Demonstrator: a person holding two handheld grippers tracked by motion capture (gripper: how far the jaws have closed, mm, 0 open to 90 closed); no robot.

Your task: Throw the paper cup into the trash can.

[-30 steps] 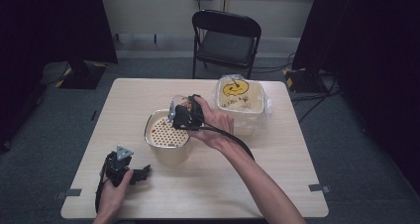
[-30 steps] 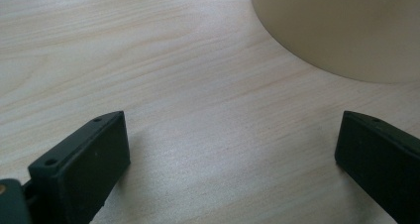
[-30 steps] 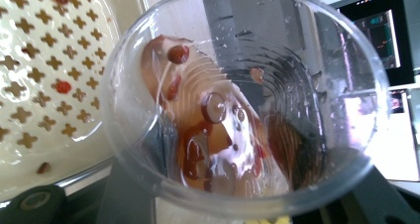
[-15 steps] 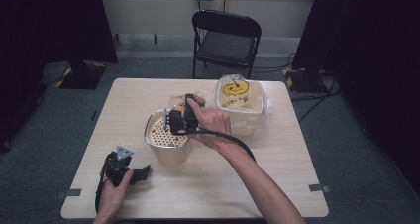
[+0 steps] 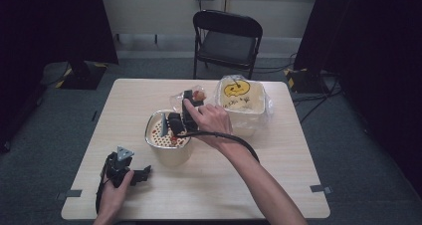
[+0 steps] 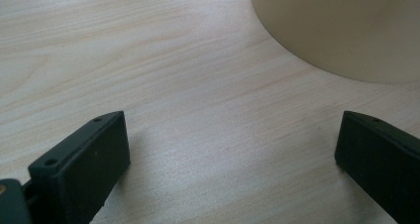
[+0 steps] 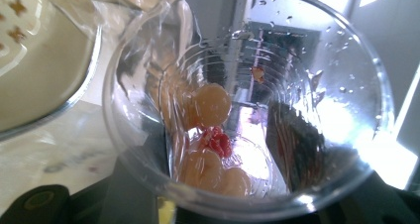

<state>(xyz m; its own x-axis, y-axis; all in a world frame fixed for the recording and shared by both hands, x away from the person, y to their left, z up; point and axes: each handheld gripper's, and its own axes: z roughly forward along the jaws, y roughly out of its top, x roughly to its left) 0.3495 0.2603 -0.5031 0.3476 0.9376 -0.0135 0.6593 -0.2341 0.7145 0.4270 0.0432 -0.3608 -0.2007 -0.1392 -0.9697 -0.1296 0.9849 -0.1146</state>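
Right gripper view: right gripper (image 7: 218,204) clamps a clear plastic cup (image 7: 247,100) between its jaws, tipped above the perforated bowl (image 5: 166,133). Left gripper (image 6: 233,149), jaws spread, rests on the table (image 6: 173,85) beside that bowl.

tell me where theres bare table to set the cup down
Bare wood runs along the table near edge, right of the left gripper, and over the far left corner. It is crowded mid-table: the beige pot, the right gripper tilting the plastic cup, and the wrapped box.
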